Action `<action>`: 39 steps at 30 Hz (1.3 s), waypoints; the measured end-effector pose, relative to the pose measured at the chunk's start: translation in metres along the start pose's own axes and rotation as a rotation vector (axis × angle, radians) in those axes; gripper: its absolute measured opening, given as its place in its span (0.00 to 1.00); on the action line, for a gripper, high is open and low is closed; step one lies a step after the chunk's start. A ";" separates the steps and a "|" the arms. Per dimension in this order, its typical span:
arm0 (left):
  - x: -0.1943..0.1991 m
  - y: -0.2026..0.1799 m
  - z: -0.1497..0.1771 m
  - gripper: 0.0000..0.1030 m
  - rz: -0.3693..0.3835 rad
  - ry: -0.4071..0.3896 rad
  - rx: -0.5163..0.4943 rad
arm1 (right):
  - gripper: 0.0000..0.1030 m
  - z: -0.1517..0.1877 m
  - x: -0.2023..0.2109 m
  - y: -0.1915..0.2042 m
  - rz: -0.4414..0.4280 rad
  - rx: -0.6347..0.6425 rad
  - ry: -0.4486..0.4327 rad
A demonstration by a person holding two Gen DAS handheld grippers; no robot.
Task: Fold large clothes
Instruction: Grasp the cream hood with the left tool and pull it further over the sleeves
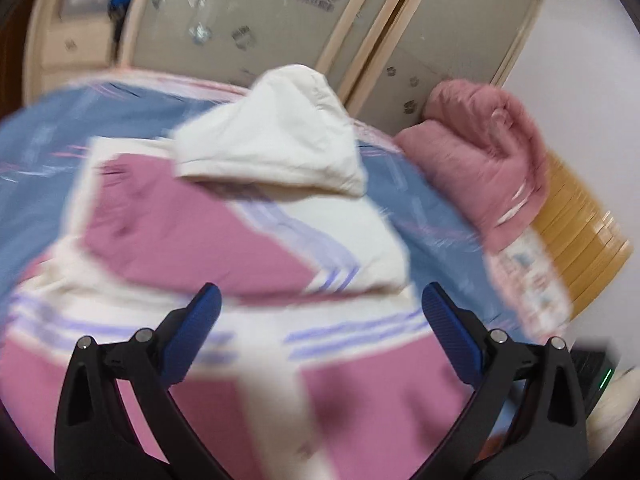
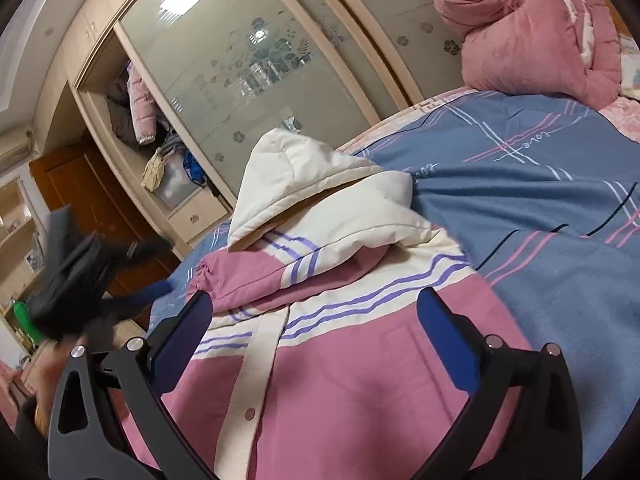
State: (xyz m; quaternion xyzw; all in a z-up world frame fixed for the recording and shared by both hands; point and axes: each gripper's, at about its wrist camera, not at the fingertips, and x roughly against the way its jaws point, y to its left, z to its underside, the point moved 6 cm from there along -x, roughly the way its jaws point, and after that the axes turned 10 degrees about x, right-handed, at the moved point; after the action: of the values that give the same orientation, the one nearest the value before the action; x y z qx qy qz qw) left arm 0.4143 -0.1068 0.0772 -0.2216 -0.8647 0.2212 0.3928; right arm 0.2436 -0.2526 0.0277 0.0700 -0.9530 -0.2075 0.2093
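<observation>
Hooded jacket (image 2: 340,360) flat on bed (image 2: 560,216), one sleeve folded across chest, hood (image 2: 304,184) at far end; long axis runs away from both grippers. Right gripper (image 2: 312,320) jaws apart, empty, over placket. Left gripper (image 1: 320,312) likewise apart, empty, equally near.

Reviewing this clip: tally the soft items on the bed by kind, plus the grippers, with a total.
Hooded jacket, pink and cream with purple stripes: 1
Pink quilt, bundled at the far end: 1
Blue plaid bedsheet: 1
Grippers, both open over the jacket: 2, left gripper and right gripper
Total: 5
</observation>
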 end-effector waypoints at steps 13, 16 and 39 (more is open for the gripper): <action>-0.177 0.028 -0.059 0.83 0.137 -0.013 0.472 | 0.99 -0.012 -0.001 -0.027 0.010 -0.061 -0.004; -0.193 0.030 -0.057 0.60 0.158 -0.016 0.521 | 0.99 -0.013 -0.005 -0.027 0.007 -0.066 0.002; -0.052 0.083 0.003 0.83 0.220 -0.007 0.392 | 0.99 -0.001 -0.027 -0.007 0.001 -0.048 0.042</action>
State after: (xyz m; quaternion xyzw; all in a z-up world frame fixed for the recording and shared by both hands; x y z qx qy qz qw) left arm 0.4600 -0.0702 -0.0013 -0.2334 -0.7770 0.4272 0.3990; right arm 0.2692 -0.2534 0.0157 0.0686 -0.9433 -0.2286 0.2308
